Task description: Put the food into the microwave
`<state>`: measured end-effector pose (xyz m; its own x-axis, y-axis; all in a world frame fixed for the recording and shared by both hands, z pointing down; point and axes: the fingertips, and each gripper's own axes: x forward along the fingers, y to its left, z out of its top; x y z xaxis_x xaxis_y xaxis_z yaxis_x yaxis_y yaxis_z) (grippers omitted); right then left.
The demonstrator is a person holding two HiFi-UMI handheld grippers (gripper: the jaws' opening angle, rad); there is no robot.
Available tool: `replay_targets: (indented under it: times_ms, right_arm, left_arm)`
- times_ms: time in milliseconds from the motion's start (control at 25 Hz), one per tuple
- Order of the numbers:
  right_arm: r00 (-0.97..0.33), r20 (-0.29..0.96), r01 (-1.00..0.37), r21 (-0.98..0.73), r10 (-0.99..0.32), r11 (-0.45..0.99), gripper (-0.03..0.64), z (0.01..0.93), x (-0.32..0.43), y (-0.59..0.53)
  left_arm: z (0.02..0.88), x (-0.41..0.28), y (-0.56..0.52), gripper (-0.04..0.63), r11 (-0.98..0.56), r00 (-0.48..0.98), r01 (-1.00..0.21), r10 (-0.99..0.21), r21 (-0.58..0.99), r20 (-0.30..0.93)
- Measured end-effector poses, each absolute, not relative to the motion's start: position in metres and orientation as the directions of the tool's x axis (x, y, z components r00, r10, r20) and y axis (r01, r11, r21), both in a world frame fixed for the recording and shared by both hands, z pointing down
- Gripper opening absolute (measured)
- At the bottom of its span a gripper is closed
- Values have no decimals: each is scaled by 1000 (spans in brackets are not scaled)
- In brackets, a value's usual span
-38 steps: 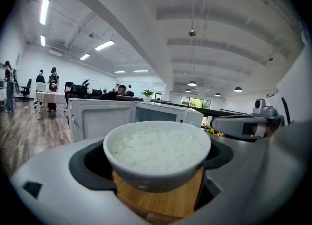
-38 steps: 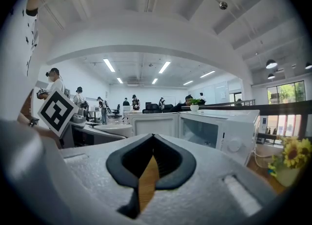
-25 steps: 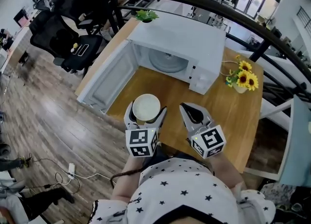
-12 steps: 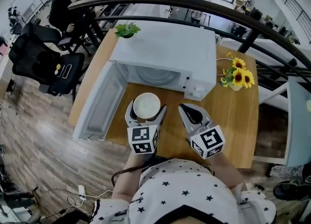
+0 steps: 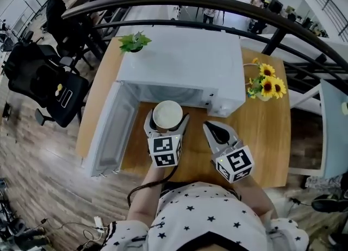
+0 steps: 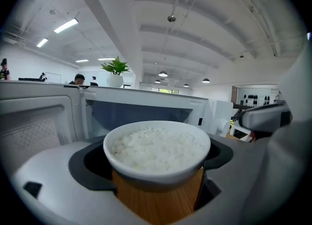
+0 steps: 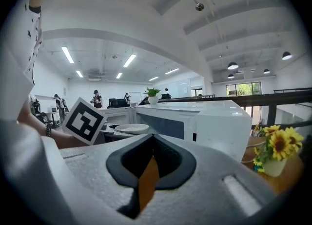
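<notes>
Bowl of rice (image 6: 157, 148), clamped in my left tool (image 5: 166, 122), should enter the open microwave (image 5: 185, 59) level and slowly; my right tool (image 5: 216, 130) is closed on nothing.

Smooth, glossy white glaze on the bowl (image 6: 161, 173); matt, grainy white rice (image 6: 156, 148) within. Smooth white casing, faint sheen, on the microwave (image 5: 185, 62). Satin-finished wood grain on the table (image 5: 261, 135). Matt grey, finely pebbled plastic on the left gripper (image 5: 166, 120) and right gripper (image 7: 152, 158), duller black lining at the jaws.
</notes>
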<state>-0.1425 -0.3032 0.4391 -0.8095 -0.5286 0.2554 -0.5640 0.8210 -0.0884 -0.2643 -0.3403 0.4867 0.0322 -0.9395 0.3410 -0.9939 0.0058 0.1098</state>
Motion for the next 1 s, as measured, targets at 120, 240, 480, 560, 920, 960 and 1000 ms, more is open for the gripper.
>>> replay_targets:
  times_ms: [120,240,480,560,920,960,1000]
  right_arm:
    - [-799,269,-577,-88,-538,812,6,444,-145,-307]
    - [-785,282,-594,-88,-552,800,6,448,-146,-312]
    - [-761,305,-620,-83,-572,780,6,455,-149,-318]
    - [-754,315,-626,-81,-576,775,6,458,-151,-319]
    - [-716,349,-667,-85,-604,741,6,472,-150,-323]
    - [-714,350,-670,-87,-607,738,6,473,-151,-323]
    - [-711,352,-672,-89,-609,735,6,474,-151,-323]
  left_arm:
    - [496,-270,-353,509,6,36,-993,-937,116,347]
    - [506,-274,-366,509,0,42,-993,-934,117,355]
    - [523,-282,-392,509,-10,51,-994,-928,113,370]
    - [527,-285,-399,509,-9,52,-993,-926,115,375]
    - [550,-294,-427,509,-27,58,-996,-916,83,397]
    - [552,-295,-430,509,-29,58,-997,-916,78,398]
    - [553,-295,-433,509,-32,58,-997,-915,72,399]
